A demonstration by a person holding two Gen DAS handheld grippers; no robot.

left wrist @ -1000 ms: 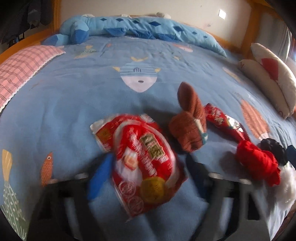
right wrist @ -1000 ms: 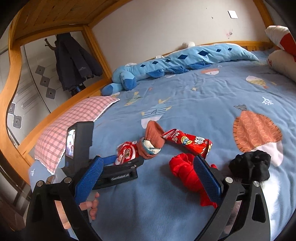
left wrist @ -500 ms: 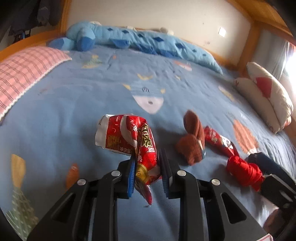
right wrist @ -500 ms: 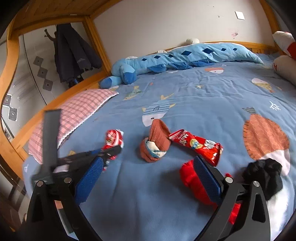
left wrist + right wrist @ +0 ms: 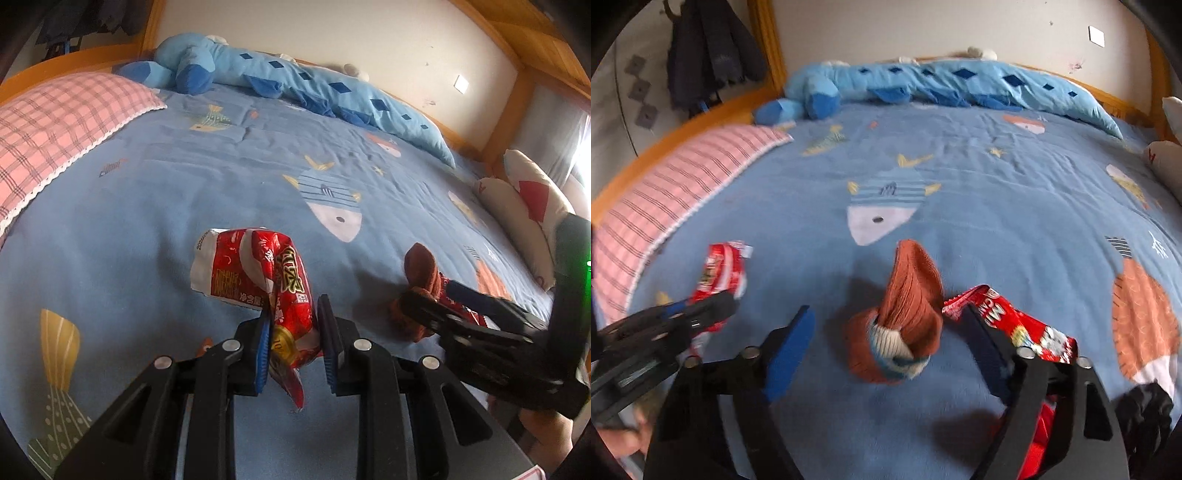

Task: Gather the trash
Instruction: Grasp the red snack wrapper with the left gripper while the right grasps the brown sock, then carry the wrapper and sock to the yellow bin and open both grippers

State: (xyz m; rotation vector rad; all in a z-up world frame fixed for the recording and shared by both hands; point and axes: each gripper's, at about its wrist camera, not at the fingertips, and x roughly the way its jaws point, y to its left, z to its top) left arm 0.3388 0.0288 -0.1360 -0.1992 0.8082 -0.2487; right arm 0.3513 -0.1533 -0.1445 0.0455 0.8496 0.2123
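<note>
The left gripper (image 5: 293, 341) is shown clamped on the lower end of a crumpled red-and-white foil snack bag (image 5: 258, 280), which is held clear of the blue fish-patterned quilt (image 5: 147, 192); the pinch at one end presumably lets the bag hang free for carrying off. The right gripper (image 5: 886, 347) is spread wide and empty, with a rust-brown knitted sock (image 5: 905, 321) framed between its pads, while a long red printed snack wrapper (image 5: 1012, 325), judged the next trash item, lies just beside its right finger. A red cloth bundle (image 5: 1043, 428) is largely hidden behind that finger, and a black fabric lump (image 5: 1145, 410) is cut off at the frame edge. No trash container is visible.
</note>
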